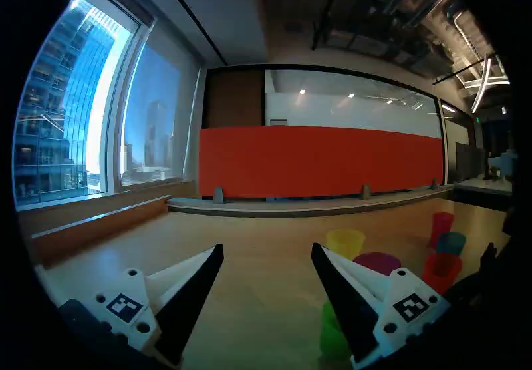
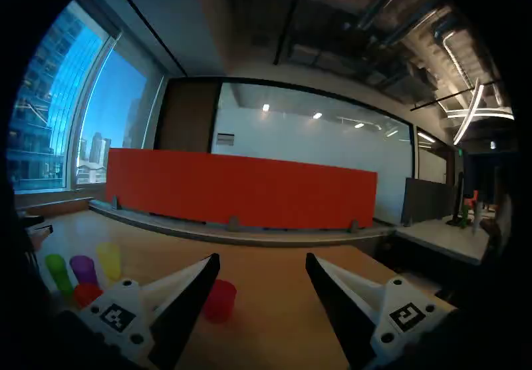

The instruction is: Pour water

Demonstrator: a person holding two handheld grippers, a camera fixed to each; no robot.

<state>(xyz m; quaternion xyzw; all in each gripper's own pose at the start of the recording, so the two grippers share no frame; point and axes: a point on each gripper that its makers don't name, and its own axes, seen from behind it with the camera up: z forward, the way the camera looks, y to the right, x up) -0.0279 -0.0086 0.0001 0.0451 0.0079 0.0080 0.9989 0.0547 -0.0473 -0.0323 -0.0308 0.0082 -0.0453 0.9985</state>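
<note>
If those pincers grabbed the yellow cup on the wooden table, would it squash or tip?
The yellow cup looks like thin translucent plastic, so it is probably light and may flex under a firm squeeze. It stands upright, wider at the rim, so a sideways nudge could tip it. The table looks smooth, so it might slide first.

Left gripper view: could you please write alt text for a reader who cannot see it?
The left gripper hangs open over a wooden table, nothing between its fingers. Coloured cups stand to its right; an orange partition and tall windows lie behind.
</note>
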